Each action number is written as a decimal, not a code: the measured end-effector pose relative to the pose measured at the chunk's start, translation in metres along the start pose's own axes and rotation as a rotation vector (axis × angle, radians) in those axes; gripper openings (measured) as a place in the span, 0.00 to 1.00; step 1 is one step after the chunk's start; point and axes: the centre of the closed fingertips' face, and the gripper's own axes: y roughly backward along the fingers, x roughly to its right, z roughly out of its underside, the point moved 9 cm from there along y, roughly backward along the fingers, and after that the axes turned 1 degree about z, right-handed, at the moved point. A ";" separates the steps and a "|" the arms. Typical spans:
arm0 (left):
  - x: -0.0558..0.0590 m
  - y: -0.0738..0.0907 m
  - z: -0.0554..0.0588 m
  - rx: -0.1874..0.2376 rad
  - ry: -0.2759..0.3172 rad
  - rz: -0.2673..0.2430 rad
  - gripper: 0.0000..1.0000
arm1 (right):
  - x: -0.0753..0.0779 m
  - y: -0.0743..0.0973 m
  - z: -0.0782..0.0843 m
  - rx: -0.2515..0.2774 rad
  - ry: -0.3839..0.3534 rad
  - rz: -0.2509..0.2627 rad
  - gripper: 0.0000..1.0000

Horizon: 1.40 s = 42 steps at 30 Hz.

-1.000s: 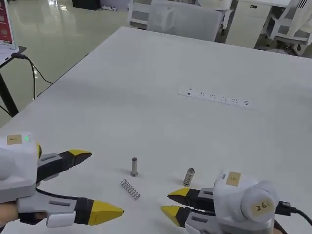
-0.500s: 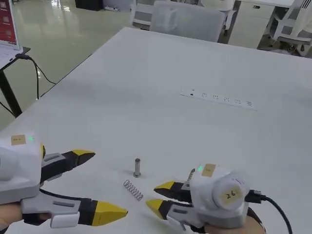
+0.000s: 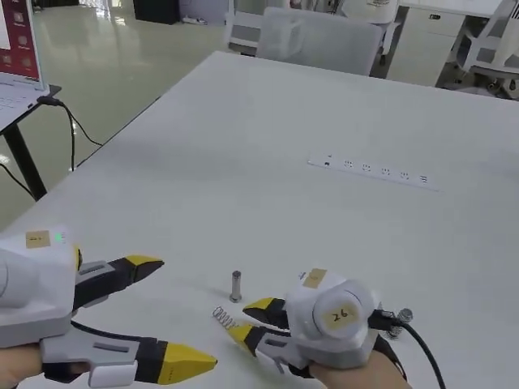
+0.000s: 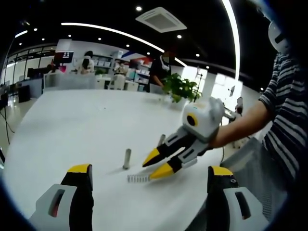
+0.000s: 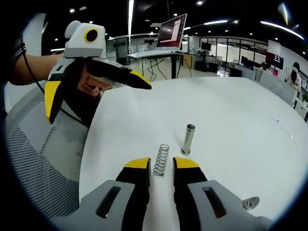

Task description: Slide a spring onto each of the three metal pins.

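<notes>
A loose spring (image 3: 222, 314) (image 5: 161, 159) (image 4: 138, 178) lies flat on the white table (image 3: 268, 146), just in front of the tips of my right gripper (image 3: 248, 319) (image 5: 161, 164) (image 4: 157, 163). Its yellow-tipped jaws stand a narrow gap apart, with nothing held. A bare metal pin (image 3: 236, 285) (image 5: 187, 138) (image 4: 127, 158) stands upright just beyond the spring. A second pin with a spring on it (image 3: 401, 316) (image 5: 250, 203) sits behind the right gripper's body. My left gripper (image 3: 172, 312) (image 4: 149, 169) (image 5: 96, 98) is wide open at the near left, empty.
A white power strip (image 3: 377, 172) lies flat mid-table. Chairs (image 3: 316, 36) stand beyond the far edge. A laptop on a stand (image 3: 16, 49) is off the table's left edge. The right gripper's cable (image 3: 422, 356) trails to the right.
My right gripper has moved left to the loose spring, so its body now covers the spring-bearing pin's old spot. The left gripper has hardly moved. The head camera drifted slightly.
</notes>
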 end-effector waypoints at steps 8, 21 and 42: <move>0.002 -0.001 0.002 -0.010 0.002 0.005 0.96 | -0.006 -0.012 0.007 -0.040 0.047 -0.006 0.14; 0.004 -0.001 0.007 -0.026 0.007 0.007 0.95 | -0.002 -0.014 0.013 -0.066 0.046 0.007 0.08; 0.015 -0.014 -0.002 -0.050 -0.033 0.088 0.89 | 0.013 0.063 0.003 0.023 0.053 -0.043 0.08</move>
